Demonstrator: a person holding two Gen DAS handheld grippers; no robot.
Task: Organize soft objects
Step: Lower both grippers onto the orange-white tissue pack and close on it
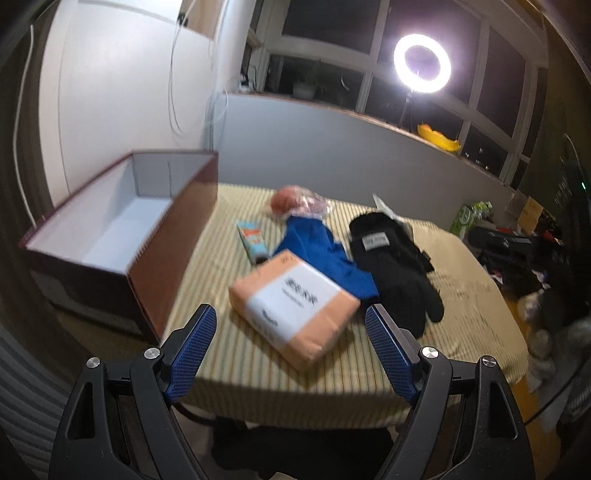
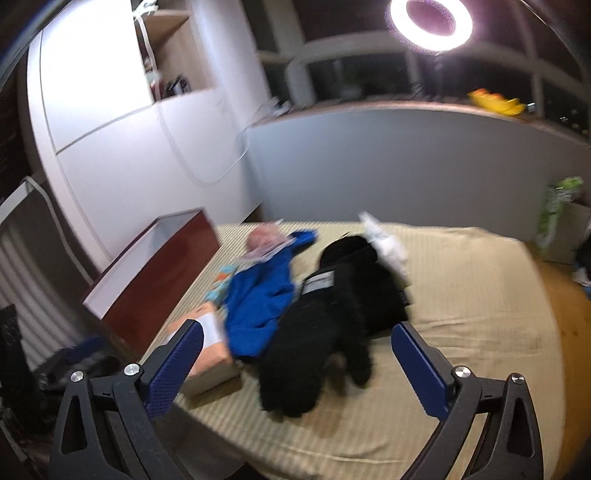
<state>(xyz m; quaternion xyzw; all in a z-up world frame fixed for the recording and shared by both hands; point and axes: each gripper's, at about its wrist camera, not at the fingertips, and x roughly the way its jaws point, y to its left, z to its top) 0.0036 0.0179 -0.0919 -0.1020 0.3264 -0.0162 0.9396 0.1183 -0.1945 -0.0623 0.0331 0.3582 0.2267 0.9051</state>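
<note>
White label on orange pack (image 1: 295, 308), patch on black mitten (image 1: 376, 242): print blurred, unreadable.

Background fixtures and room surroundings, both views blurred.

A lit ring light (image 1: 422, 62) stands on a stand before dark windows (image 1: 321, 22). A yellow object (image 1: 439, 138) lies on the window ledge (image 1: 369, 118). White cabinet doors (image 2: 122, 147) carry loose white cables (image 1: 175, 74). Dark clutter (image 1: 517, 254) sits on the floor to the right.
</note>
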